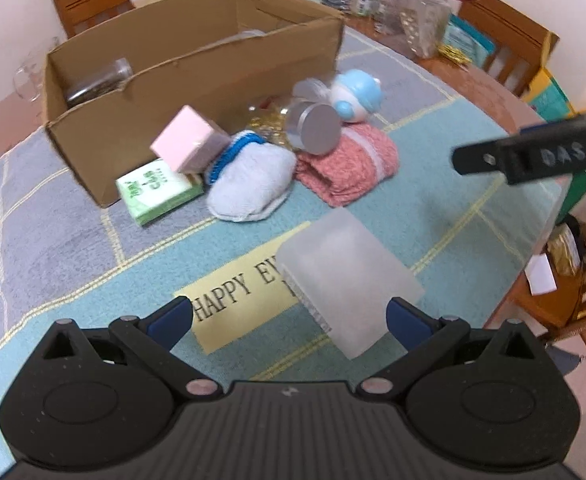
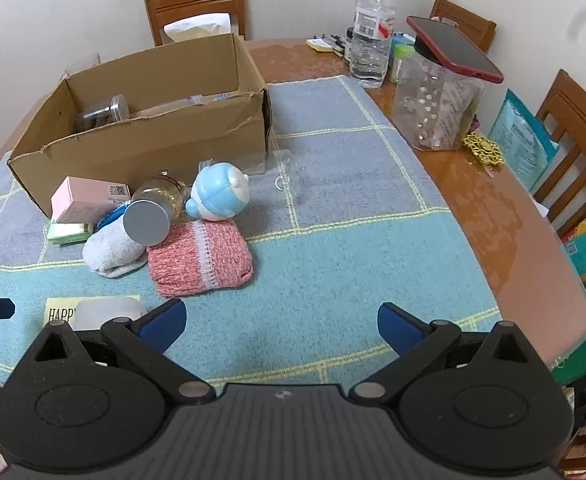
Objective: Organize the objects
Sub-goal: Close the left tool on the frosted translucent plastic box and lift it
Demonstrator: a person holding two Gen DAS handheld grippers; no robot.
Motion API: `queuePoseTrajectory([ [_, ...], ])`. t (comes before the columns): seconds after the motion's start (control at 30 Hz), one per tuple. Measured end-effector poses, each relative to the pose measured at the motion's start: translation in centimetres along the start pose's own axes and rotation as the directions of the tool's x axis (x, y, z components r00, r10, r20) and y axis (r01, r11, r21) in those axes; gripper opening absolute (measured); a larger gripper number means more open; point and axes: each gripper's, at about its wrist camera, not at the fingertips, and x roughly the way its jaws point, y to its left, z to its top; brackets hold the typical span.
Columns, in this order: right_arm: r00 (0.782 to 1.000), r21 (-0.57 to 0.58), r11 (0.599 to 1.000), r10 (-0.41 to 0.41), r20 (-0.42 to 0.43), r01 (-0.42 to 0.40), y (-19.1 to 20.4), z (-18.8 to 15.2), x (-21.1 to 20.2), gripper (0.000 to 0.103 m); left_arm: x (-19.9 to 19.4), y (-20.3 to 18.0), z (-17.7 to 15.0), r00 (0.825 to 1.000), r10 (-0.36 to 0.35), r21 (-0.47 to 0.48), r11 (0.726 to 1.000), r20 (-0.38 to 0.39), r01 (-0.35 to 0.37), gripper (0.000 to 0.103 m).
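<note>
In the left wrist view my left gripper (image 1: 289, 320) is open, and a frosted plastic box (image 1: 349, 280) lies on the mat between its fingers, nearer the right one. Beyond it, in front of the open cardboard box (image 1: 197, 92), a pile holds a pink carton (image 1: 189, 144), a green packet (image 1: 157, 192), a grey sock (image 1: 253, 184), a red knitted cloth (image 1: 349, 164), a silver-lidded jar (image 1: 315, 128) and a blue-white toy (image 1: 357, 96). My right gripper (image 2: 281, 326) is open over bare mat, with the red cloth (image 2: 201, 260) ahead to its left.
A jar (image 2: 101, 114) lies inside the cardboard box (image 2: 145, 128). At the back right stand a water bottle (image 2: 373, 32) and a clear container (image 2: 437, 108) with a red phone (image 2: 453, 48) on top. Wooden chairs ring the table, whose edge curves along the right.
</note>
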Motion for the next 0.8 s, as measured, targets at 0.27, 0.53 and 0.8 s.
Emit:
queuePoseTrajectory([
  [0.27,0.998,-0.018,0.998,0.056,-0.01,-0.056,-0.8,1.2,1.7,0.103,1.7,-2.6,0.9,0.999,0.002,0.263,0.965,-0.048,0.011,0.102],
  [0.53,0.994,-0.055,0.994,0.096,-0.05,-0.099,-2.5,1.4,3.8,0.103,5.0,-4.3,2.5,0.996,0.021,0.271,0.963,-0.086,0.003,0.102],
  [0.8,0.988,-0.158,0.976,0.145,-0.056,-0.152,-2.8,3.1,5.1,0.103,6.5,-5.6,3.8,0.995,0.014,0.241,0.971,-0.094,0.009,0.099],
])
